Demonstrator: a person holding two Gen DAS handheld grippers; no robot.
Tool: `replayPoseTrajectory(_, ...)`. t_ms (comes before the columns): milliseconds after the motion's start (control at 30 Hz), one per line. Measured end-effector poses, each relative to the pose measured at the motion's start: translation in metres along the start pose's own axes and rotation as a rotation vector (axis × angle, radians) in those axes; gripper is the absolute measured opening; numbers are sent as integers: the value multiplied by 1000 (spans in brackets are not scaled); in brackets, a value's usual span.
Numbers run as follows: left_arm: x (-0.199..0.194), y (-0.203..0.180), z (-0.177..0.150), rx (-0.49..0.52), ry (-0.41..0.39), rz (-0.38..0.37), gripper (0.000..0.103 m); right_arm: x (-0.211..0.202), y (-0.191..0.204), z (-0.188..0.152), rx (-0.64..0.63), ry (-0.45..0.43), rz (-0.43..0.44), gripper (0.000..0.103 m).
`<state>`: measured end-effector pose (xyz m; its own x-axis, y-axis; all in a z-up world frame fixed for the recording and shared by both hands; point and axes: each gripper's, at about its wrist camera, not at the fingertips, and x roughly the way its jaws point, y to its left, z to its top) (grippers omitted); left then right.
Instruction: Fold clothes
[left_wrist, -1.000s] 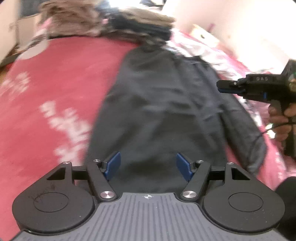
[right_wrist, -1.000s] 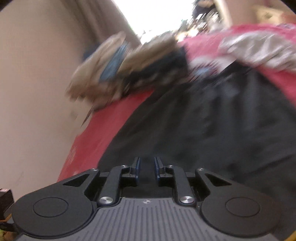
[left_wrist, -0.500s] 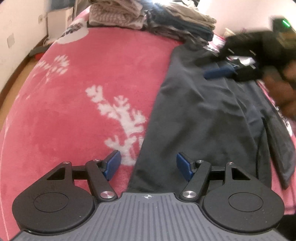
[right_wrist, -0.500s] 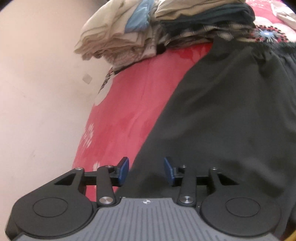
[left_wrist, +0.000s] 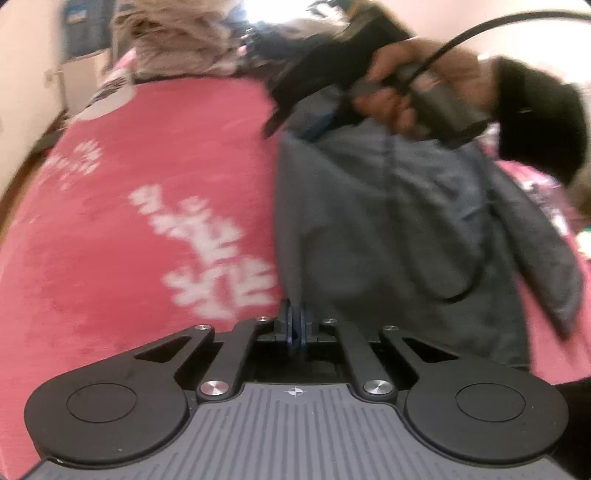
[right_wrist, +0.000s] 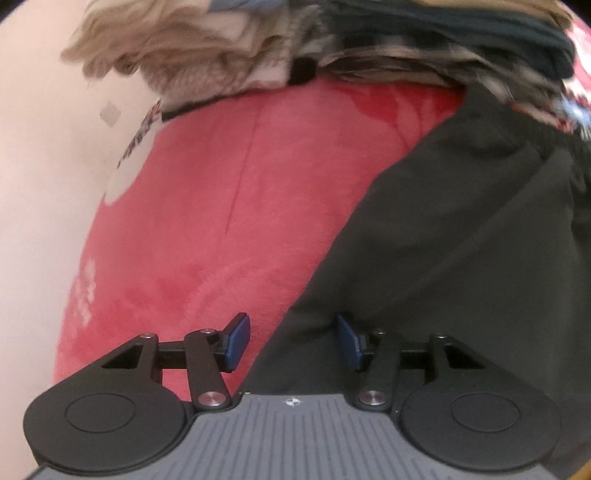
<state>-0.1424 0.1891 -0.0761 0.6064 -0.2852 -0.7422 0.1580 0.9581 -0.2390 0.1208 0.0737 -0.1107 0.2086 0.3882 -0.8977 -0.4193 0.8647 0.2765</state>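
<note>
Your left gripper (left_wrist: 295, 325) pinches the dark garment's (left_wrist: 388, 229) edge while your right gripper (right_wrist: 291, 341) gapes wide astride it.

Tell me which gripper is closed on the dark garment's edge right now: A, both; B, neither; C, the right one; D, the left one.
D: the left gripper has its blue pads pinched together on the near edge of the garment, while the right gripper has its pads wide apart over the garment's edge on the red blanket.
</note>
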Motion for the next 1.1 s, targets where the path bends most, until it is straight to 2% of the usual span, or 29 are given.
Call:
replayPoseTrajectory(133,-12,-19,7,21,-50,-132,1,0,1,-6,-64,-18,-36,32)
replayPoseTrajectory(167,-14,-24,10,26,-62,-169,1,-1,-2,-7,-70,-26,-33,23)
replayPoseTrajectory(267,-14,-35,20,22,-76,-278,1,-11,-17,-13,-42,-62,9,7)
replayPoseTrajectory(300,-12,-38,24,16,-76,-311,1,-15,-23,-14,-25,-76,32,5)
replayPoseTrajectory(367,-7,-47,30,7,-69,-372,1,-25,-34,-16,1,-109,75,4)
replayPoseTrajectory(467,-2,-67,41,43,-72,-437,1,-47,-50,-21,9,-155,91,4)
replayPoseTrajectory(667,11,-110,65,123,-90,-543,1,-97,-95,-17,19,-239,60,4)
replayPoseTrajectory(933,44,-179,101,206,-90,-676,1,-165,-175,-4,39,-320,-21,3)
replayPoseTrajectory(1100,79,-217,119,231,-51,-736,1,-185,-238,0,72,-331,-101,4)
